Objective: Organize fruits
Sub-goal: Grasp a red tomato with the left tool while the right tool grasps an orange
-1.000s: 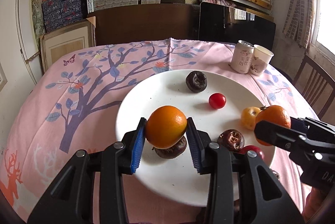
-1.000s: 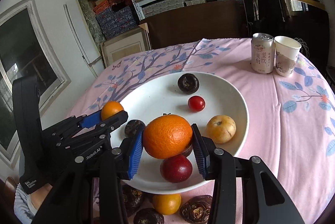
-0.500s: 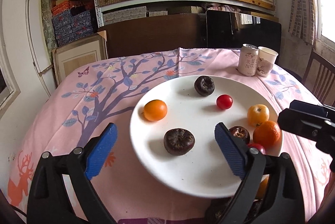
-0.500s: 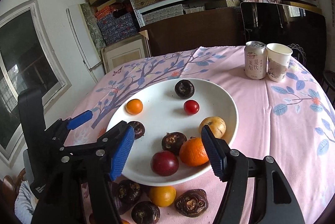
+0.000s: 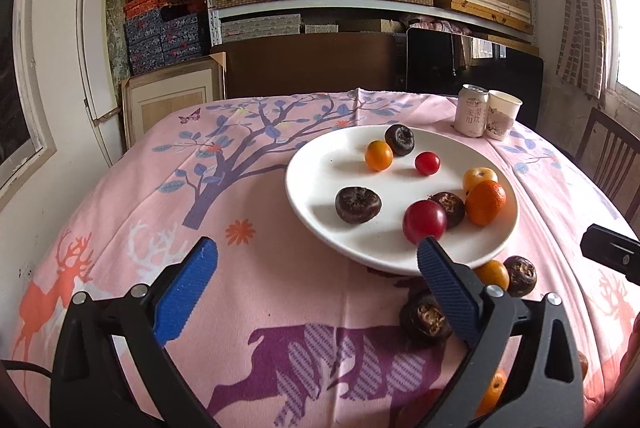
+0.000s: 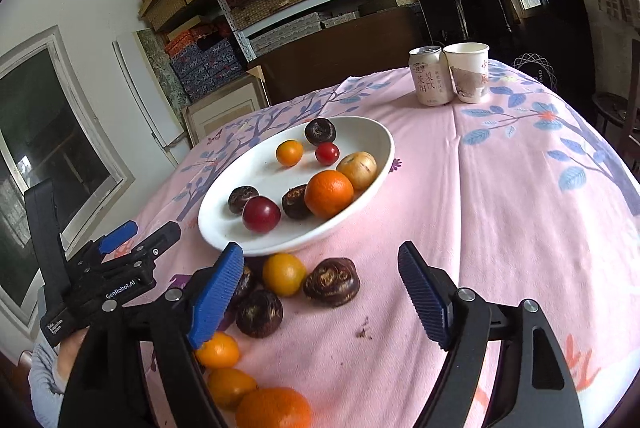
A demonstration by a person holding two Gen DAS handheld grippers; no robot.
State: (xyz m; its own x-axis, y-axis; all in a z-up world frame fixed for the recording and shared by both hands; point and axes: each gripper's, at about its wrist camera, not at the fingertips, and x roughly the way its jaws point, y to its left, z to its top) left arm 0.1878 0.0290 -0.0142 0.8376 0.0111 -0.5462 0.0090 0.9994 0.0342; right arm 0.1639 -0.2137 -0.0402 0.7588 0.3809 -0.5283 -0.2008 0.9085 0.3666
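Both your claws hang spread and empty — nudge the loose fruit [image 6: 284, 274] and it rolls off the table [image 6: 500, 196].

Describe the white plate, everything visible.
The round white plate looks like glazed ceramic, shallow with a raised rim, and sits flat on the pink printed tablecloth. It holds eight fruits: three dark brown wrinkled ones, a large orange, a small orange one, a dark red plum-like fruit, a small red tomato-like fruit and a yellowish round fruit. More loose fruit lies on the cloth by its near rim. Neither gripper touches it.
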